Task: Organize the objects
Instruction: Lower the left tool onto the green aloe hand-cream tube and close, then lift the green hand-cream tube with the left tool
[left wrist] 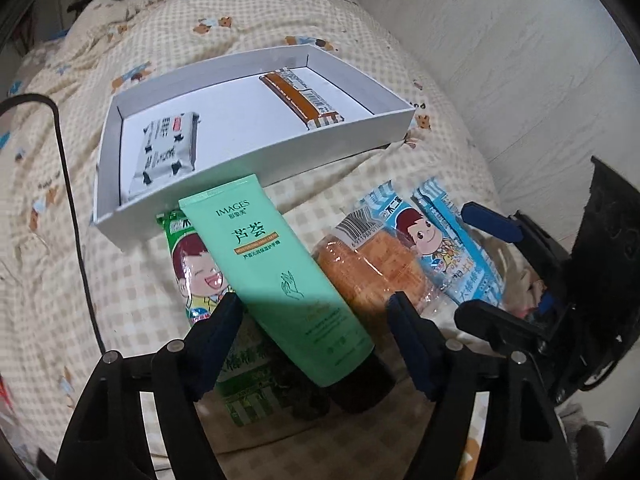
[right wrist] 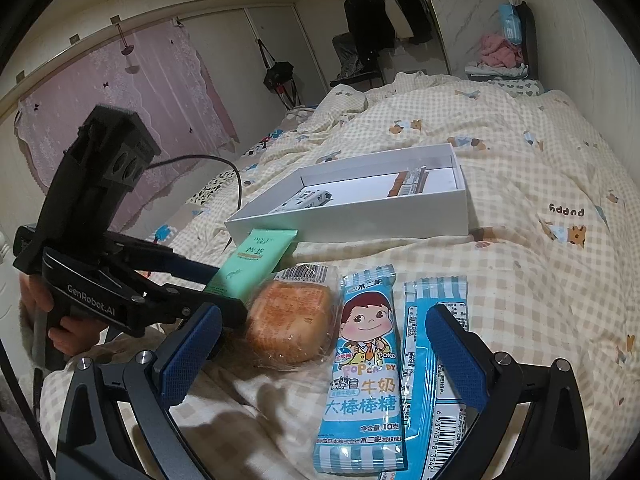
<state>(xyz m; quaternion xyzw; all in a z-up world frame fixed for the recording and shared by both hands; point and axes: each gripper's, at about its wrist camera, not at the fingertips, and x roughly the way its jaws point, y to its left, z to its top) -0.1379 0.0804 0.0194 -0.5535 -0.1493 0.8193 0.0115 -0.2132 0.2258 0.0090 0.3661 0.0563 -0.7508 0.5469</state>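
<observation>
Left wrist view: left gripper [left wrist: 316, 312] jaws apart around "IMAGES" tube [left wrist: 276, 272]; right gripper [right wrist: 320, 344] jaws apart over "POP CANDY" packet [right wrist: 366, 364].

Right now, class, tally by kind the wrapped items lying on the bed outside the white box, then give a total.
Candy packets: 3 (blue face-up packet, blue face-down packet, green packet)
Hand cream tube: 1
Wrapped bun: 1
Total: 5
</observation>
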